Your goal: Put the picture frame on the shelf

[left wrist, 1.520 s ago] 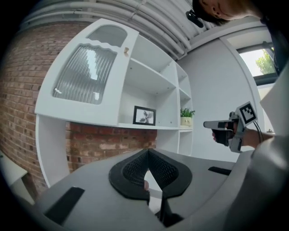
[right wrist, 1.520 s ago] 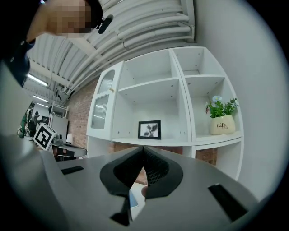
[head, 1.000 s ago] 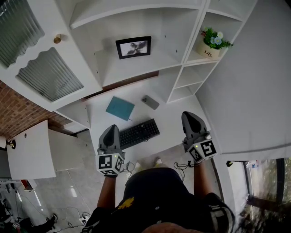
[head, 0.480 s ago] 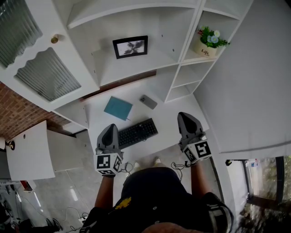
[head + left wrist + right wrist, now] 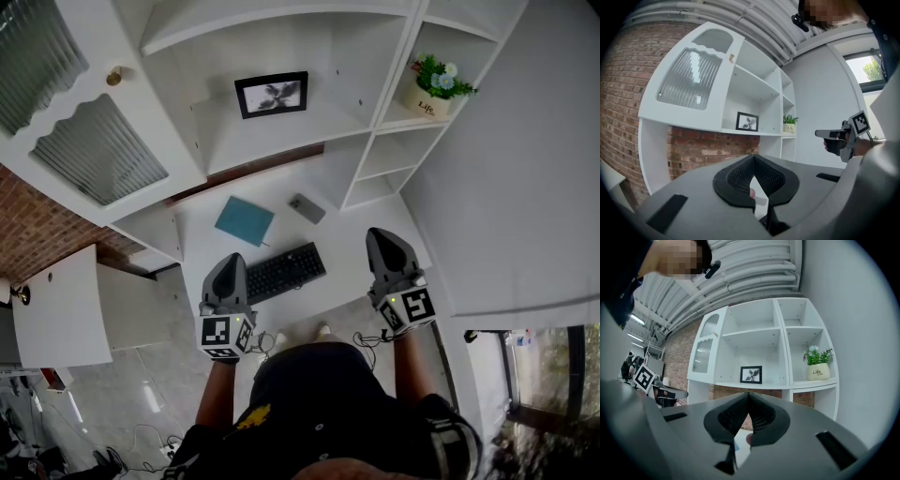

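Left hand-held gripper (image 5: pixel 228 262) clenched on nothing as I hold it over the counter (image 5: pixel 347 234) edge, right hand-held gripper (image 5: pixel 382 236) likewise clenched and empty, keyboard (image 5: pixel 286 273) between them, frame (image 5: pixel 272 95) upright on the shelf (image 5: pixel 281 141), well apart from both.

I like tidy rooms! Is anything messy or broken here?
Nothing is broken or spilled. The picture frame stands straight on the shelf. Only the teal book lies a bit crooked on the desk.
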### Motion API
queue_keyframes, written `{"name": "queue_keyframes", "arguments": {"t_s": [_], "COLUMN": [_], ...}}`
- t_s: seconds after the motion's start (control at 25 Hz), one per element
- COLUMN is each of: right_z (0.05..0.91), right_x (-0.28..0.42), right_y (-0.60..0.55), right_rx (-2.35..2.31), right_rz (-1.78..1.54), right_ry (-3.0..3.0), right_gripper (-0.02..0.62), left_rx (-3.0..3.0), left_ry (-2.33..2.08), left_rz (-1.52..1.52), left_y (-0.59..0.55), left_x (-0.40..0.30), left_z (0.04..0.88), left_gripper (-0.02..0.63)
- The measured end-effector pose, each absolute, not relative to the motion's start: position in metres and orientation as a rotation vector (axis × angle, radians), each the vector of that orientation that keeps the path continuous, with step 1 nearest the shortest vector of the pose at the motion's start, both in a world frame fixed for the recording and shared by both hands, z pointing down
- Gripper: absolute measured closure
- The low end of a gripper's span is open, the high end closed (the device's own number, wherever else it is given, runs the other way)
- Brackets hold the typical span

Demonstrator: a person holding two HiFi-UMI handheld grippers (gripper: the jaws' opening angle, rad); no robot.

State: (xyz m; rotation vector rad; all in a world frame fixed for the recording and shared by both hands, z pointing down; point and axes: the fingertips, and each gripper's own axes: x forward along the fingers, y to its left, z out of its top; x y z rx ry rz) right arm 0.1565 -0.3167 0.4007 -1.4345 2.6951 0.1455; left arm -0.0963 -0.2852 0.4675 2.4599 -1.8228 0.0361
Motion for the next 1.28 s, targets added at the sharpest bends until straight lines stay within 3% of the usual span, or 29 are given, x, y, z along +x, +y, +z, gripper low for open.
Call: {"name": "queue_keyframes", "arguments": {"t_s": [1.28], "right_z": [0.409], "right_x": [0.154], "right_y": [-0.313], "right_rx": [-1.465], "right_rz": [0.145], "right_ry": [2.726], "right_gripper": [0.591], "left_rx": [2.439], "left_ry": [-1.815], "left_rz": [0.033], "left_y": [-0.285], "left_x": [-0.105], "left_z": [0.474], "left_gripper": [0.589]}}
